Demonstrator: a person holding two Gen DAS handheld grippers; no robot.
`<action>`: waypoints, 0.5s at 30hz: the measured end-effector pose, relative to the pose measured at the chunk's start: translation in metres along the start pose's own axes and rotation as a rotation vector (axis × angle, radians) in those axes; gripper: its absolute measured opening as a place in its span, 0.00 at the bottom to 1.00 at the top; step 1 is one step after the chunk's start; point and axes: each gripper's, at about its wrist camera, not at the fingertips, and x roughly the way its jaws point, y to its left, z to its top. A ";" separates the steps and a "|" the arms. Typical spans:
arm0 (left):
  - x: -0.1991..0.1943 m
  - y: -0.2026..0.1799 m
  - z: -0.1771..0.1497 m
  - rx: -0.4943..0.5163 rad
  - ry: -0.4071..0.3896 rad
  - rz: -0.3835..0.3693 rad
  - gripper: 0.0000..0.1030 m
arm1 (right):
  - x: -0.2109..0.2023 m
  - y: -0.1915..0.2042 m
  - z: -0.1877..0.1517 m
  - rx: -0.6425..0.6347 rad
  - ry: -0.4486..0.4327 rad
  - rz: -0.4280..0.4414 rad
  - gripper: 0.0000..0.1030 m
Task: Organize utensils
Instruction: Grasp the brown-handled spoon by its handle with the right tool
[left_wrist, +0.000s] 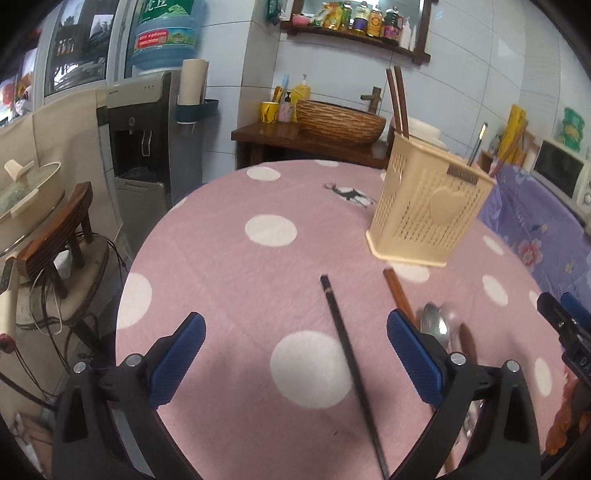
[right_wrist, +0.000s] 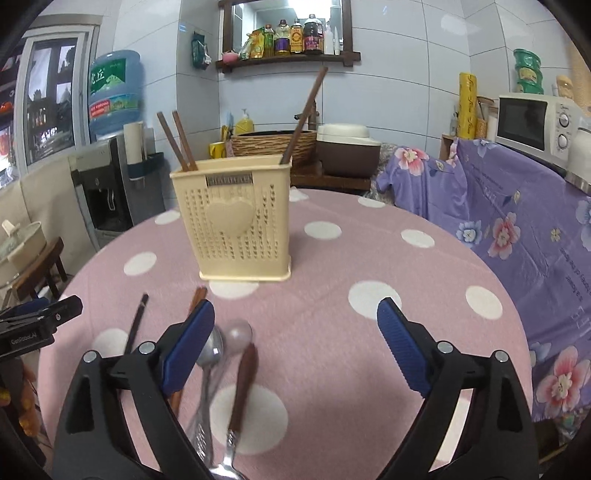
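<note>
L claw (left_wrist: 295, 354) spread, black chopstick (left_wrist: 351, 369) between pads, untouched | R claw (right_wrist: 295, 350) spread over spoons (right_wrist: 210, 354) | holder (right_wrist: 236, 221) 12 o'clock on tabletop (right_wrist: 406, 332) | risk: thin stick rolls off pads; R grabs 2 spoons

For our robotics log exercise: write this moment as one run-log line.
left gripper: open, over black chopstick | right gripper: open, empty | spoons: on tablecloth | holder: three sticks inside

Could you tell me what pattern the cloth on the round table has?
Pink tablecloth with white polka dots, clearest in the right wrist view.
</note>
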 end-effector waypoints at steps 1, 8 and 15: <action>0.000 -0.001 -0.003 0.015 0.001 0.009 0.95 | -0.001 -0.001 -0.007 -0.007 0.003 -0.004 0.88; 0.007 -0.018 -0.012 0.101 0.064 0.017 0.95 | 0.003 0.001 -0.026 -0.042 0.100 -0.003 0.88; 0.028 -0.029 -0.014 0.142 0.158 0.038 0.91 | 0.012 0.004 -0.033 -0.067 0.159 0.029 0.75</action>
